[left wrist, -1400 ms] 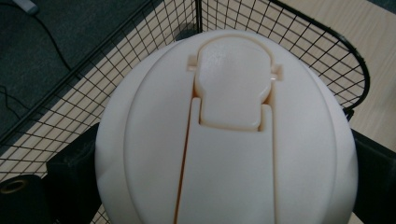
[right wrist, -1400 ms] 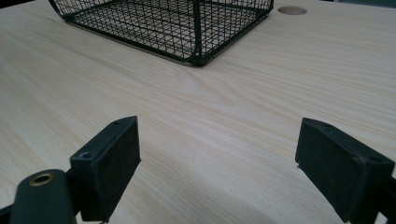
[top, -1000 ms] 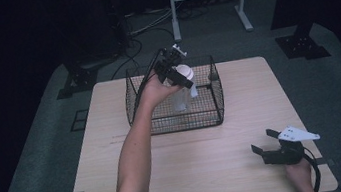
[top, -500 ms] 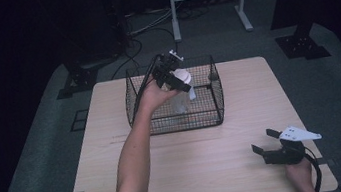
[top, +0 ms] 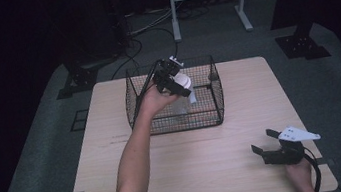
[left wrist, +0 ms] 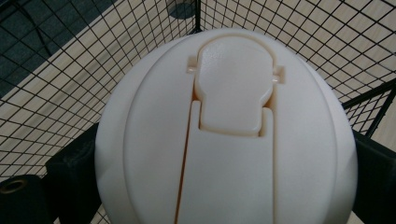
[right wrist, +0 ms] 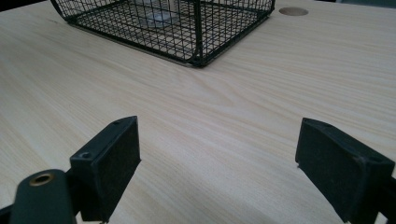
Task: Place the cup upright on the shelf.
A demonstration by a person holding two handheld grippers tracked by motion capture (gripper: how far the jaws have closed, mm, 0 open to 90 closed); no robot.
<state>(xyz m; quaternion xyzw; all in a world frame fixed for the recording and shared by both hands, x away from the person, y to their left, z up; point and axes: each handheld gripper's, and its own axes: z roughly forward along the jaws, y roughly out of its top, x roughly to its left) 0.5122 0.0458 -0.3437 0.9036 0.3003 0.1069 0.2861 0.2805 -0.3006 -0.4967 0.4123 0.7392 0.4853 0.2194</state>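
Bottle upright inside wire basket, white cap pinched between left gripper fingers. We judge step as moving bottle through open basket top: keep it vertical, clear of rim, grip firm. Right gripper idle low over surface near front right corner, fingers wide, holding nothing.

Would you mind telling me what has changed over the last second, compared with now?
Very little. The left gripper stays shut on the white-lidded bottle inside the wire basket, perhaps shifting very slightly toward the person. The right gripper still rests open on the table, and the basket has not moved.
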